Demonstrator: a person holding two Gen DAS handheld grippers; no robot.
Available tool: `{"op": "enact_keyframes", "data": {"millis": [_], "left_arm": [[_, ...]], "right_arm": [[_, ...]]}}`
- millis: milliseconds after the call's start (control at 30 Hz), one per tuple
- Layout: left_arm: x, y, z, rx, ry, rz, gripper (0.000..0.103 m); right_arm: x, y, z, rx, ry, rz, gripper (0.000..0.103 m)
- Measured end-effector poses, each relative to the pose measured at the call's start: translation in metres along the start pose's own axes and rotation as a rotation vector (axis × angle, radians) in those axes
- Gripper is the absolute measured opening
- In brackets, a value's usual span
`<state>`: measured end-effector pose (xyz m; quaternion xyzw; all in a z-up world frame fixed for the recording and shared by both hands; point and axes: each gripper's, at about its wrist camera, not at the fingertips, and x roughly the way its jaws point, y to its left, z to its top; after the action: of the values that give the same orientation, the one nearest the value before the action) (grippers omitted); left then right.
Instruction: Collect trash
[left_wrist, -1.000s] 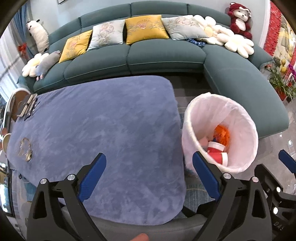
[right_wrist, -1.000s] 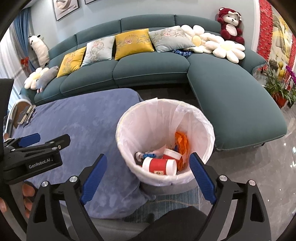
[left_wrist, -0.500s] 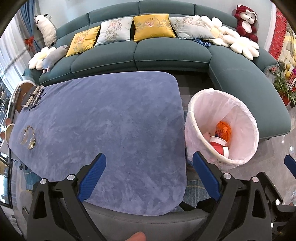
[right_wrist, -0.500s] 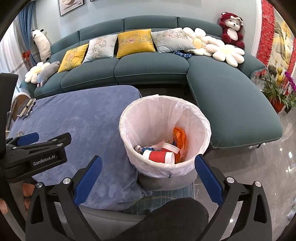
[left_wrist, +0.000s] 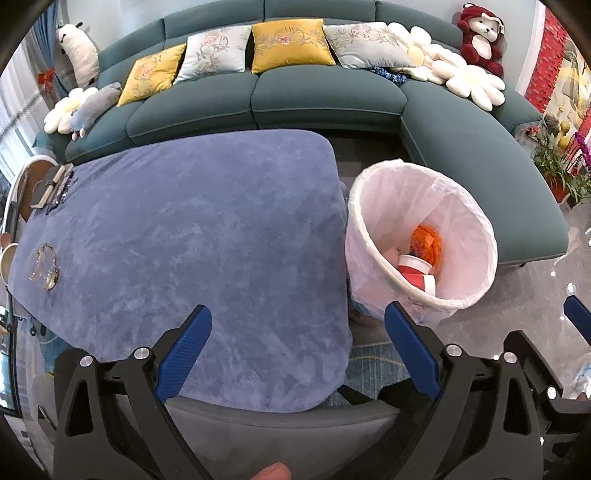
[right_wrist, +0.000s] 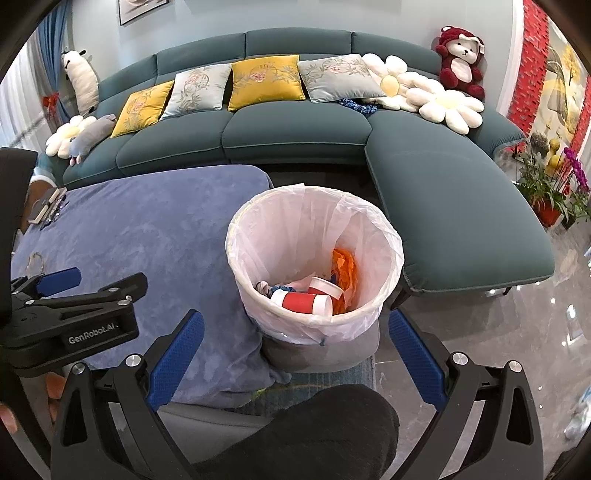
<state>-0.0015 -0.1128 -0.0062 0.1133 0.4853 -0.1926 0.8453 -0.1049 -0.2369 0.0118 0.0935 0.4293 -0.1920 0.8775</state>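
Both claws stood wide apart with nothing between their blue pads: the left claw (left_wrist: 297, 330) hung over the near edge of the blue-covered table (left_wrist: 192, 229), the right claw (right_wrist: 295, 334) just near the white-lined trash bin (right_wrist: 384, 236). The bin stood right of the table (a red cup (right_wrist: 303, 302) and orange wrapper (right_wrist: 345, 269) lay inside).

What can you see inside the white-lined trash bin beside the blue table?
Inside the trash bin: a red cup on its side, a white-rimmed cup, crumpled orange wrapping and small scraps. Whatever lies beneath them is covered.
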Motion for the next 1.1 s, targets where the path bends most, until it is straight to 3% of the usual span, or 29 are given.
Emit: {"op": "enact_keyframes", "data": {"millis": [300, 1100], "left_arm": [[0.005, -0.012, -0.001, 0.029, 0.047, -0.021, 0.09], [0.014, -0.026, 0.003, 0.054, 0.033, -0.001, 0.09]], "right_arm": [[-0.001, -0.002, 0.0, -0.01, 0.011, -0.014, 0.096], [0.011, -0.012, 0.001, -0.003, 0.03, -0.019, 0.096]]}}
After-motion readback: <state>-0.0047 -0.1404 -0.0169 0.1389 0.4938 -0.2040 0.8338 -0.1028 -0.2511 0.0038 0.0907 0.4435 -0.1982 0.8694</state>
